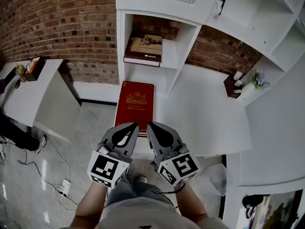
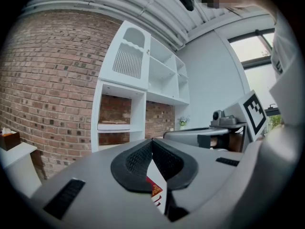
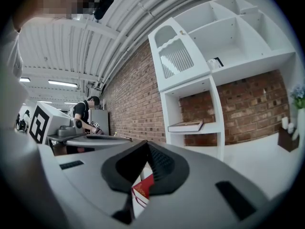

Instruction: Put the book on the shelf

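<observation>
Red hardcover book (image 1: 136, 101), gold crest in the middle of the cover w/ a few lines of gold print under it, too small to read. It lies flat, cover up, on the white desk (image 1: 205, 113) at its left edge. Far end sits just in front of the white shelf unit (image 1: 169, 56); near end is hidden under the gripper tips in the head view.

Left gripper (image 1: 131, 127) and right gripper (image 1: 151, 127) hang side by side over that near end. Both are clenched, tips meeting, nothing between them. In the left gripper view a corner of red cover and white page edge shows below the closed jaws; same in the right gripper view.

One shelf up, a 2nd book (image 1: 144, 49), dark w/ a beige cover, lies flat. Brick wall (image 1: 62, 18) behind. Small dark box (image 1: 231, 86) w/ flowers at the desk's right end.
</observation>
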